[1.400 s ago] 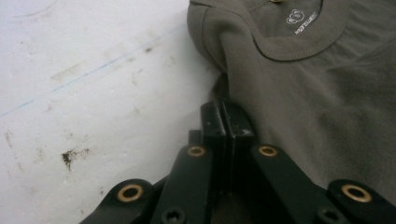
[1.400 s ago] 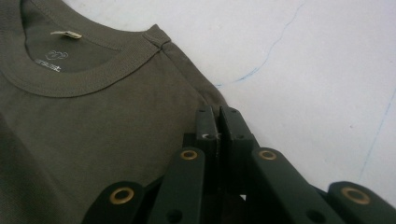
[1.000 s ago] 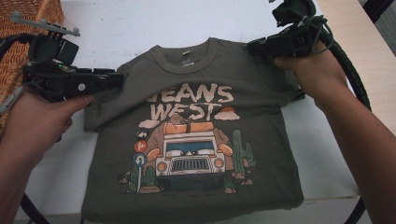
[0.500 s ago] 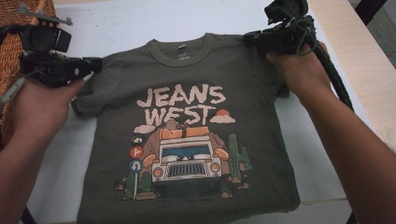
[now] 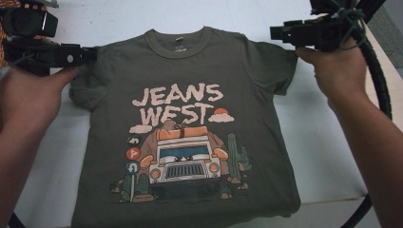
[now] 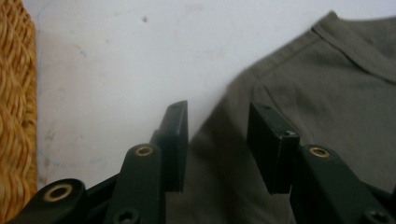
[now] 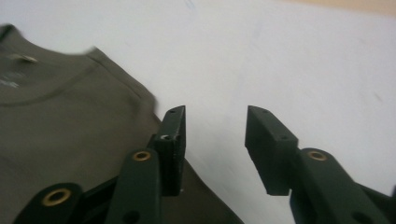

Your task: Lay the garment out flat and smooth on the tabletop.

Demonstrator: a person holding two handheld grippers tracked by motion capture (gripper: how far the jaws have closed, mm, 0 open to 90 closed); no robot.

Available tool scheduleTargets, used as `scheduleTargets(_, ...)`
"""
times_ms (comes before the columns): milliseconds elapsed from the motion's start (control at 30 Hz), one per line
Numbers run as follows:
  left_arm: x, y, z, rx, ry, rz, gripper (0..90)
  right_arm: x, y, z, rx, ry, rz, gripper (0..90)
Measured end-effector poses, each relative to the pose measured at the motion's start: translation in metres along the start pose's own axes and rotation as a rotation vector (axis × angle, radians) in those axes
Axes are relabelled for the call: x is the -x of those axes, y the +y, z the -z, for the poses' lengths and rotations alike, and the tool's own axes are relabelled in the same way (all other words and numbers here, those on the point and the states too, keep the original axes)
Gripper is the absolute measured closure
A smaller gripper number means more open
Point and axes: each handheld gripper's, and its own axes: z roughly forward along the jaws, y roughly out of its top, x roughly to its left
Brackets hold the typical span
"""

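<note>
T-shirt (image 5: 190,128) in olive green lies flat and face up on the white table (image 5: 285,14), collar away from the person. At its left shoulder the left gripper (image 5: 90,53) is held level, jaws just opened and parted over the sleeve, with a wicker basket (image 6: 16,116) at the far left. Right gripper (image 5: 275,32) hovers beside the right shoulder over bare table, jaws also just opened, holding nothing.

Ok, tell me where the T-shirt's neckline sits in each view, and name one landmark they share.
High view: the neckline is at top centre, between the two grippers.
Left gripper view: upper right corner, beyond the jaws.
Right gripper view: upper left, blurred.
Shared landmark: the white table.
</note>
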Motion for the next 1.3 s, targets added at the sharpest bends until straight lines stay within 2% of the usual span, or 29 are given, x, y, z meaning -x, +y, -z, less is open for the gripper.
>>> scheduleTargets(100,0.0,-0.012,-0.001,-0.021,0.01,0.011,60.3,0.005,-0.012,0.0,-0.069,0.011,-0.017,60.5)
scheduleTargets(133,-0.001,-0.016,-0.002,-0.032,0.01,0.015,60.3,0.004,-0.015,0.002,-0.052,0.005,-0.009,64.8)
scheduleTargets(167,-0.001,-0.019,-0.001,-0.011,0.006,0.025,60.3,0.004,-0.016,0.003,-0.054,-0.002,-0.005,69.0)
scheduleTargets(233,-0.002,-0.022,0.0,-0.002,0.0,0.034,62.4,0.002,-0.018,0.006,-0.061,-0.009,0.011,84.9)
scheduleTargets(267,-0.001,-0.023,0.0,0.007,-0.001,0.018,69.0,0.002,-0.018,0.006,-0.063,-0.006,0.027,88.7)
scheduleTargets(333,0.002,-0.024,0.0,0.02,-0.006,-0.007,86.7,-0.001,-0.018,0.007,-0.065,-0.027,0.062,89.4)
scheduleTargets(367,0.003,-0.025,-0.001,0.029,0.018,-0.016,89.0,-0.001,-0.018,0.006,-0.06,-0.051,0.079,89.5)
scheduleTargets(467,0.001,-0.027,0.0,0.064,0.032,0.029,89.1,0.004,-0.02,0.007,-0.037,-0.099,0.066,89.6)
scheduleTargets(500,0.0,-0.028,0.001,0.076,0.054,0.035,89.3,0.006,-0.021,0.008,-0.029,-0.104,0.058,89.5)
scheduleTargets(533,-0.003,-0.028,0.004,0.082,0.051,0.048,85.0,0.006,-0.021,0.01,-0.017,-0.117,0.059,89.2)
scheduleTargets(567,-0.005,-0.028,0.007,0.082,0.037,0.065,77.1,0.006,-0.022,0.012,-0.003,-0.12,0.059,87.8)
scheduleTargets(600,-0.005,-0.028,0.01,0.083,0.025,0.073,69.0,0.005,-0.022,0.013,0.004,-0.12,0.051,81.8)
scheduleTargets(633,-0.003,-0.029,0.014,0.089,0.019,0.068,64.8,0.005,-0.023,0.015,0.006,-0.122,0.037,75.3)
scheduleTargets(667,0.0,-0.029,0.018,0.098,0.017,0.06,64.3,0.004,-0.023,0.018,0.016,-0.114,0.019,70.8)
scheduleTargets(733,0.006,-0.032,0.026,0.111,-0.001,0.055,60.3,-0.001,-0.026,0.026,0.042,-0.092,0.004,67.9)
scheduleTargets(833,0.017,-0.041,0.031,0.115,-0.027,0.019,59.3,-0.015,-0.033,0.038,0.057,-0.019,0.032,69.0)
scheduleTargets(933,0.025,-0.051,0.03,0.095,-0.022,-0.027,66.2,-0.032,-0.044,0.041,0.022,0.076,0.073,73.6)
scheduleTargets(1000,0.026,-0.058,0.026,0.06,-0.014,-0.031,71.1,-0.039,-0.051,0.04,-0.016,0.107,0.09,75.6)
scheduleTargets(1033,0.025,-0.061,0.027,0.074,-0.013,-0.022,72.2,-0.041,-0.054,0.039,-0.034,0.116,0.093,76.1)
scheduleTargets(1067,0.025,-0.062,0.028,0.072,-0.012,-0.015,72.9,-0.042,-0.057,0.04,-0.028,0.111,0.097,76.7)
scheduleTargets(1133,0.025,-0.063,0.03,0.067,0.0,-0.026,73.3,-0.042,-0.06,0.043,-0.025,0.111,0.092,77.2)
scheduleTargets(1200,0.024,-0.067,0.032,0.081,0.014,-0.026,72.5,-0.042,-0.063,0.047,-0.025,0.087,0.111,77.3)
scheduleTargets(1300,0.021,-0.073,0.035,0.094,0.025,0.003,68.2,-0.038,-0.071,0.054,-0.007,0.069,0.104,76.3)
